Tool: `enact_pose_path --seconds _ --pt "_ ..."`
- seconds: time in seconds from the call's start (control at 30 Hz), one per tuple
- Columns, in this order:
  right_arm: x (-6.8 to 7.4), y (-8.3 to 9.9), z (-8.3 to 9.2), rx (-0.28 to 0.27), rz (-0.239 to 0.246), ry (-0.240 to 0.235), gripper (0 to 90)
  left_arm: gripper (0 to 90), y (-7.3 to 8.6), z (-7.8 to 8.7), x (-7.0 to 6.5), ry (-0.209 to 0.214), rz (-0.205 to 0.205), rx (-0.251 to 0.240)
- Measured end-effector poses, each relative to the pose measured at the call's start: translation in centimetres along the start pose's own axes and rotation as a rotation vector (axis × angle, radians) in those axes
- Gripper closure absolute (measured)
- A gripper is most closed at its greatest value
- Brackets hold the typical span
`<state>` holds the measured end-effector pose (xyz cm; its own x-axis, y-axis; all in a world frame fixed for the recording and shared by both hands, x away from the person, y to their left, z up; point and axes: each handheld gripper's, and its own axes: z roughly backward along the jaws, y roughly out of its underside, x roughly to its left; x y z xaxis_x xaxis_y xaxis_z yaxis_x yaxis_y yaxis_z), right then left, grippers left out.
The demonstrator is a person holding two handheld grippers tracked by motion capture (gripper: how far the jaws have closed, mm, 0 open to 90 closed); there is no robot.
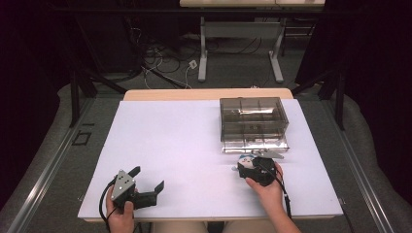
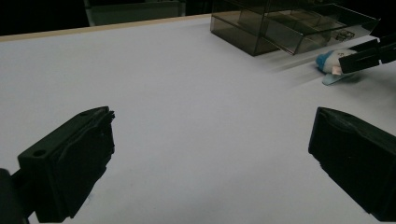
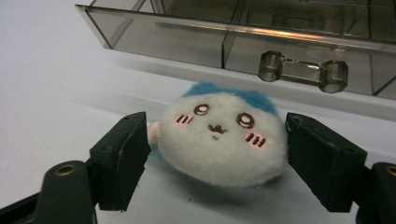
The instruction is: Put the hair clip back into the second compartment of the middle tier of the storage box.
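Closing on the plush toy [image 3: 219, 140] calls for centred, even pressure: the right gripper [image 3: 212, 161] has its jaws either side, not visibly pressing, the drawer box [image 3: 261, 42] just beyond. The left gripper [image 2: 210, 158] rests open on the table [image 2: 187, 93].

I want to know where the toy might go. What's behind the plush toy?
Behind the plush toy is the smoky clear drawer box, its drawer front and handle facing it. Drawer contents can't be made out.
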<state>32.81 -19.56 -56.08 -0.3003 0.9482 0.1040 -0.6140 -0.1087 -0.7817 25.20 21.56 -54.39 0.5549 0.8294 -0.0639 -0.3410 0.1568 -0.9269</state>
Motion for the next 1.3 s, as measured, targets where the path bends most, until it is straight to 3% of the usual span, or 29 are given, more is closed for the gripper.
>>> enact_pose_path --seconds 0.43,1.3 --pt "0.03 0.10 -0.34 0.018 0.025 0.014 30.2 0.2 0.00 -0.02 -0.04 0.003 0.000 0.000" --pt "0.22 0.16 0.57 0.024 0.023 -0.007 33.9 0.2 0.04 -0.08 -0.02 0.008 -0.001 0.005"
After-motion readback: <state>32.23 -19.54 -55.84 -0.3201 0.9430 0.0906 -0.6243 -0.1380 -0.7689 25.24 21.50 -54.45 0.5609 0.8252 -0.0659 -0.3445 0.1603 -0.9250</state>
